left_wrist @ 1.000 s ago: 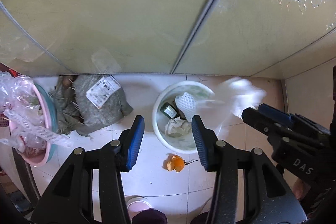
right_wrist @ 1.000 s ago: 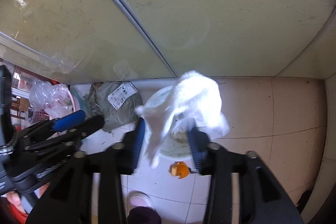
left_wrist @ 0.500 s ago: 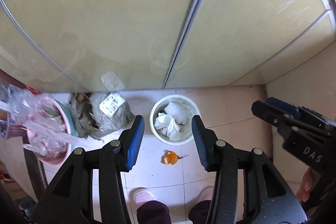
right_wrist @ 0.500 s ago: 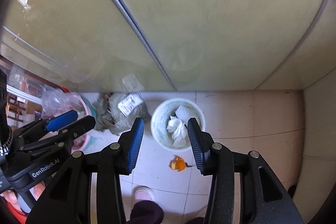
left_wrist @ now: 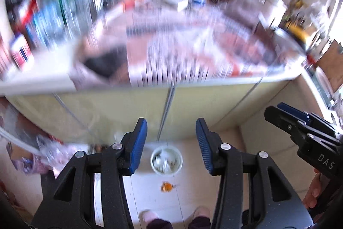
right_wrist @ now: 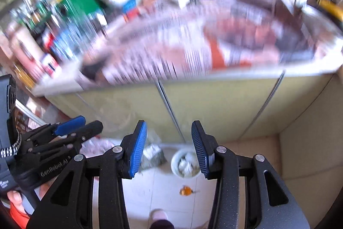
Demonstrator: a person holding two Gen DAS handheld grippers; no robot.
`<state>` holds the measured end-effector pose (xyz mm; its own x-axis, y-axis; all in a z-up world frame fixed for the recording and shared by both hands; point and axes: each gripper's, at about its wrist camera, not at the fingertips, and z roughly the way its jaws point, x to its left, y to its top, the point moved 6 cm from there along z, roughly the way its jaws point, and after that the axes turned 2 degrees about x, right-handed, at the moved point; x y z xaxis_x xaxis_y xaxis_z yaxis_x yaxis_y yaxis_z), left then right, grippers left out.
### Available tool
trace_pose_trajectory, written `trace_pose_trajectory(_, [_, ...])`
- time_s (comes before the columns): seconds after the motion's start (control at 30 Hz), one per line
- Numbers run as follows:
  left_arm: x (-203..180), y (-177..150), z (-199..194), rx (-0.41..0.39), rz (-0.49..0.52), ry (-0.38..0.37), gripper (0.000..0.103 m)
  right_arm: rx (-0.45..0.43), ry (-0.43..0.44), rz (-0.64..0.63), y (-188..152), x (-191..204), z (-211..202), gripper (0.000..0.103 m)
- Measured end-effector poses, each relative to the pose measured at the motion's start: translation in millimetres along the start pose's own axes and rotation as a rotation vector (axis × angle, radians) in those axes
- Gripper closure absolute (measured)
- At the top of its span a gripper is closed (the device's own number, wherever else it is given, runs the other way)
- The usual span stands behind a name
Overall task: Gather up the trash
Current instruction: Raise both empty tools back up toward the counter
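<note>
A round white trash bin [left_wrist: 166, 161] stands far below on the tiled floor, holding white crumpled paper; it also shows in the right wrist view [right_wrist: 185, 165]. An orange scrap [left_wrist: 167, 187] lies on the floor in front of it, also seen in the right wrist view [right_wrist: 186, 190]. My left gripper [left_wrist: 171, 144] is open and empty, high above the bin. My right gripper [right_wrist: 169, 147] is open and empty, beside it at the same height. Each gripper shows in the other's view, the right one [left_wrist: 300, 132] and the left one [right_wrist: 70, 128].
A cluttered countertop [left_wrist: 182, 46] fills the upper half, blurred by motion, with bottles and boxes [left_wrist: 53, 3] at the left. Pale cabinet doors [left_wrist: 214, 108] stand below it. A grey sack [right_wrist: 152, 156] lies left of the bin. The person's feet [left_wrist: 150, 217] are at the bottom.
The white paper dropped from my right gripper into the bin. Both grippers then rose quickly, so the bin shrank and the countertop came into view.
</note>
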<state>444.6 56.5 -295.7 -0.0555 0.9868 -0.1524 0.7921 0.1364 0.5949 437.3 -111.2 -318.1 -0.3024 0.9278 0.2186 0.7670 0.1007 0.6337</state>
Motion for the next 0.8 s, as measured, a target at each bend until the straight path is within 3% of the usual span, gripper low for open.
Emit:
trace_pose_trajectory(0.27, [1.7,75.0,-123.6,-0.215,0.074,-0.013,0.044,-0.239,-0.074,0.023,58.4,36.9,-103.1,0.063])
trace_pose_trajectory(0.37, [4.9,88.5,-150.4,-0.267,0.075,-0.018,0.028,-0.304,-0.107,0.036,75.4,40.5,-126.8,0.06])
trace_pose_trajectory(0.4, [5.9,92.3,-156.0,-0.279,0.076,-0.019,0.021,-0.324,-0.123,0.043,79.7,39.8,-133.1,0.05])
trace_pose_trajectory(0.43, [6.8,95.6,-158.7,-0.286,0.077,-0.017,0.017,-0.344,-0.137,0.054,83.4,38.4,-138.5,0.04])
trace_pose_trajectory(0.5, [8.4,103.5,-161.8,-0.29,0.084,-0.007,0.01,-0.371,-0.15,0.075,89.2,36.6,-144.0,0.035])
trace_pose_trajectory(0.6, [9.5,116.1,-159.6,-0.293,0.088,0.0,0.01,-0.382,-0.164,0.094,99.1,28.7,-146.0,0.026])
trace_pose_trajectory(0.8, [-1.3,148.1,-121.0,-0.261,0.068,0.001,0.01,-0.413,-0.181,0.104,125.5,2.1,-136.2,0.026])
